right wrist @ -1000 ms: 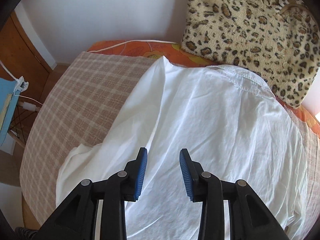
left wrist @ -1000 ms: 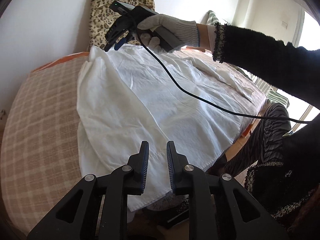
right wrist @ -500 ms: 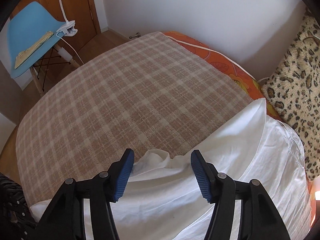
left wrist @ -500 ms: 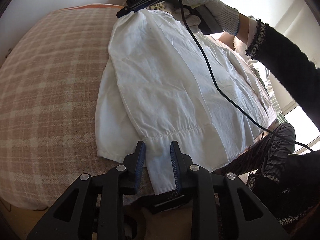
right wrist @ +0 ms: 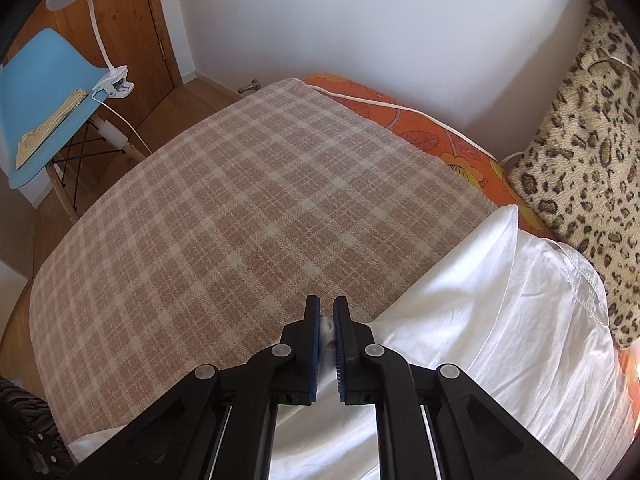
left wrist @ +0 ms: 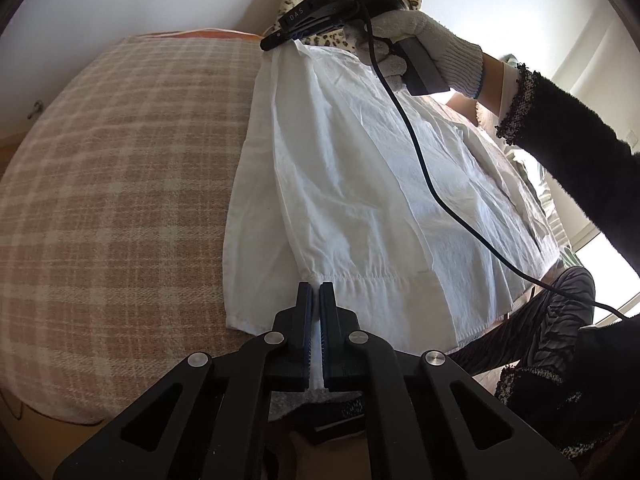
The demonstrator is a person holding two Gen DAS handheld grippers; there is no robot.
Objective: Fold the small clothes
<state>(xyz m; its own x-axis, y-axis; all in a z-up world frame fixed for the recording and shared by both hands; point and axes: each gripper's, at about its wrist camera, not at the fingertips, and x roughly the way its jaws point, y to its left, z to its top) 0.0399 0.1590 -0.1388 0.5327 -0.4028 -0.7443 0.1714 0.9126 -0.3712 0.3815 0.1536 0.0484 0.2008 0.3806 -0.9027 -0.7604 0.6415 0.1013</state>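
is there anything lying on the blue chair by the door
Yes, a flat pale yellow item lies on the seat of the blue chair in the right wrist view.

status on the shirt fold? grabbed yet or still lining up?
Done: white shirt lies spread on the plaid blanket, and both grips are made. In hand: left gripper is shut on the cuff end of the sleeve; right gripper is shut on the shirt's edge up by the shoulder. Left: no fold shows yet; that side needs carrying over the body, then the remaining folds.

Plaid blanket (right wrist: 240, 220) lies bare; leopard cushion (right wrist: 580, 160) borders it.
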